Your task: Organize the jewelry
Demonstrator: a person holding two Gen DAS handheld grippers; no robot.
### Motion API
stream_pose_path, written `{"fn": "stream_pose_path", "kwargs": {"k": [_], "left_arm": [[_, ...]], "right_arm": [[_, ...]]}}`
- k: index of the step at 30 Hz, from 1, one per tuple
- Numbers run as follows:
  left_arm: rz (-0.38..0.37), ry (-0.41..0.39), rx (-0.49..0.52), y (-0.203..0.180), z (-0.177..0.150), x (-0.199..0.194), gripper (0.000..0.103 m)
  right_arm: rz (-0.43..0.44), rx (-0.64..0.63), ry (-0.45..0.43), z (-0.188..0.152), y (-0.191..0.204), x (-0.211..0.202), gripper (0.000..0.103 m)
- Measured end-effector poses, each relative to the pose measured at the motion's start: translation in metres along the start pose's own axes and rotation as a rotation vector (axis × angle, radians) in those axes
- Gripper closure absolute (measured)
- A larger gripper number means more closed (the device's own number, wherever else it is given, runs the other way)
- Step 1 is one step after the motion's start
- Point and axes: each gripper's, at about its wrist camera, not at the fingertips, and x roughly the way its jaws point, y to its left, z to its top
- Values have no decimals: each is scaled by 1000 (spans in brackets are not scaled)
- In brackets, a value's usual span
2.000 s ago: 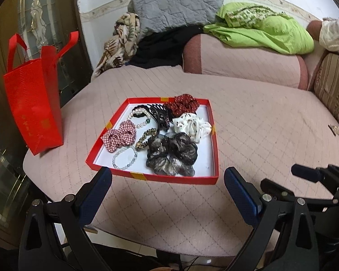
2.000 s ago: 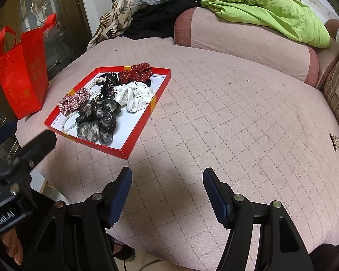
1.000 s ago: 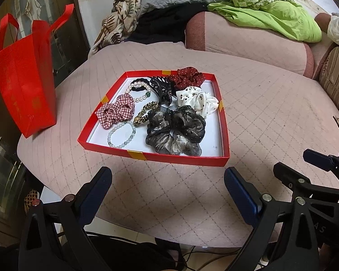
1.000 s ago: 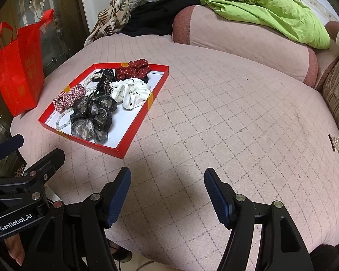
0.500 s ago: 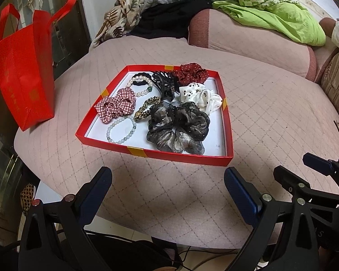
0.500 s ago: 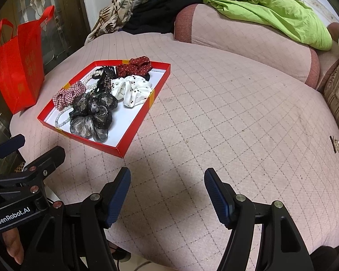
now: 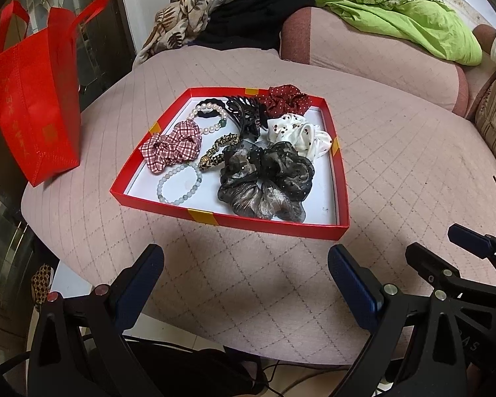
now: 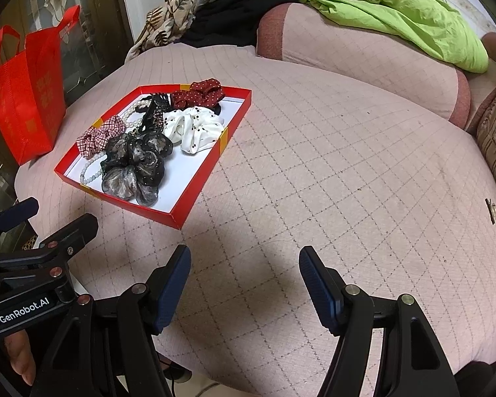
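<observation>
A shallow red tray (image 7: 268,223) (image 8: 201,178) lies on a pink quilted cushion. It holds a black lace scrunchie (image 7: 268,178), a white dotted scrunchie (image 7: 297,134), a red dotted scrunchie (image 7: 286,99), a checked scrunchie (image 7: 172,147), a black claw clip (image 7: 244,112), a leopard hair tie (image 7: 216,155), a pearl bracelet (image 7: 211,114) and a pale bead bracelet (image 7: 180,183). My left gripper (image 7: 246,278) is open and empty, just short of the tray's near edge. My right gripper (image 8: 244,281) is open and empty over bare cushion, right of the tray.
A red tote bag (image 7: 36,99) stands left of the tray at the cushion's edge. Bolsters, a green cloth (image 7: 410,16) and blankets lie at the back. A small metal piece (image 8: 494,210) lies at the far right. The cushion's front edge drops to the floor.
The left gripper has moved forward and tilted down, so the tray looks nearer and larger. The right gripper has barely shifted. Both stay open and empty.
</observation>
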Motion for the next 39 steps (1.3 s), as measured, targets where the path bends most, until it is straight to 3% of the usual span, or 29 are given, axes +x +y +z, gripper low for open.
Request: {"fn": "stream_pose_path", "kwargs": {"k": [39], "left_arm": [[2, 27, -18, 4, -3, 8, 4]], "right_arm": [[3, -9, -13, -1, 4, -1, 30]]}}
